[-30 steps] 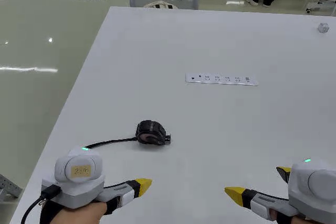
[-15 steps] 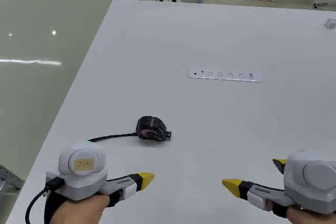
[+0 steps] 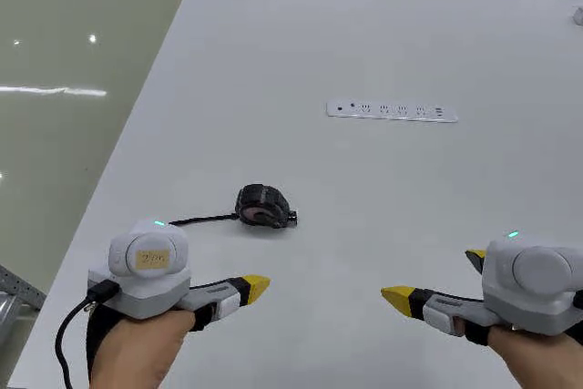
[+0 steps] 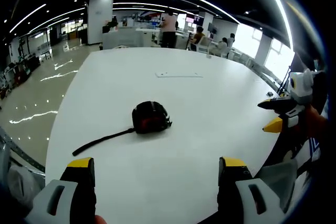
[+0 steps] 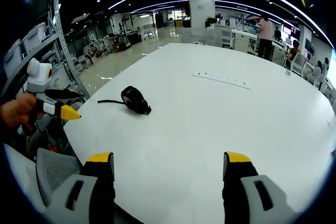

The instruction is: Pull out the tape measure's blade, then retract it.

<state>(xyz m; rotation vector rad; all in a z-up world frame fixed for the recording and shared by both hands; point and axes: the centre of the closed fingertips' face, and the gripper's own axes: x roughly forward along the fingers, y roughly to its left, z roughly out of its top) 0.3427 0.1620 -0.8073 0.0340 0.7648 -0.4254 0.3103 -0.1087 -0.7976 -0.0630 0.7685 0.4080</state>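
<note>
A black tape measure (image 3: 263,206) with a black wrist strap (image 3: 202,220) trailing to its left lies on the white table (image 3: 364,52). It also lies ahead of the left gripper (image 4: 151,117) and far left in the right gripper view (image 5: 135,99). My left gripper (image 3: 246,289) hovers near the front edge, below the tape, open with nothing between its yellow-tipped fingers (image 4: 81,163). My right gripper (image 3: 437,284) hovers at the front right, open and empty as well, fingertips (image 5: 100,157) wide apart.
A white power strip (image 3: 392,112) lies flat beyond the tape measure, toward the table's middle. The table's left edge drops to a glossy floor (image 3: 64,79). People stand at benches far behind (image 4: 169,23).
Both grippers have risen slightly in the picture as the head camera tilted down; the tape measure has not moved on the table. Both stay open.
</note>
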